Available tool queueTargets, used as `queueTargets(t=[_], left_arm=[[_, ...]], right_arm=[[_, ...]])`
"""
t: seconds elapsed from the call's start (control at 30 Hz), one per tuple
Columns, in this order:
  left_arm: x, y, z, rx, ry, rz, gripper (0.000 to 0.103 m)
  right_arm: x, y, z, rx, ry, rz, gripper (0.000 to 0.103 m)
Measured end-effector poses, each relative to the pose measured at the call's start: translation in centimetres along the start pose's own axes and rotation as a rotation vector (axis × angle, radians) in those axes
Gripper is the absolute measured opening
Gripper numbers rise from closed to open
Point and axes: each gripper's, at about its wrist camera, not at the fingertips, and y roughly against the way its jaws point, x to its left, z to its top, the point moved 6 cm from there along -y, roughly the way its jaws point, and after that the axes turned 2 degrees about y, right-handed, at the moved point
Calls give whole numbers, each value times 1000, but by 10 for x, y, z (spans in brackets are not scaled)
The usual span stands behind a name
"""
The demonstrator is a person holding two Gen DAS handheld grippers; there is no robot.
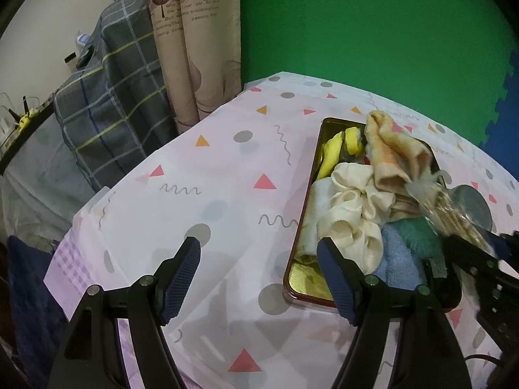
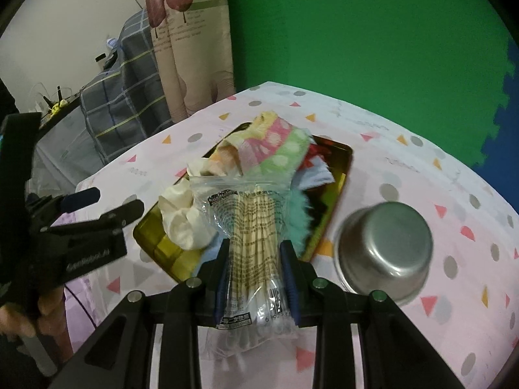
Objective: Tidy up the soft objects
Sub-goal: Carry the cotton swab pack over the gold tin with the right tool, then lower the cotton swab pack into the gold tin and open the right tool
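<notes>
I am pinching a clear bag of cotton swabs (image 2: 251,259) in my right gripper (image 2: 256,278), its pads pressing both sides of the bag. The bag's long axis is running along the fingers, its far end pointing away over the gold tray (image 2: 343,175). My left gripper (image 1: 259,269) is standing spread and empty above the tablecloth (image 1: 194,168), just beside the tray's near corner. The tray is already holding a cream scrunchie (image 1: 350,201), towels and a teal fluffy piece (image 2: 300,214), so I am judging the sorting nearly done. A steel bowl (image 2: 386,253) is sitting outside the tray.

Steel bowl (image 2: 386,253) on patterned tablecloth (image 1: 211,175), curtain (image 1: 194,48) behind
</notes>
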Motion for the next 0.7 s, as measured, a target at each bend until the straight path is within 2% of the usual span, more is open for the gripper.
queueTargets(t=[0.4,0.63,0.7], left_arm=[[5,-4,1,10,21,3,72],[5,-5,-1,16,20,-2,72],[5,-5,-1,18,25,-8,72]], right_arm=[[7,-43,24,-8,-24,-37,29],[13,-47,22,-15,-15,-54,32],[13,-44,21,-14,-19,-55,40]])
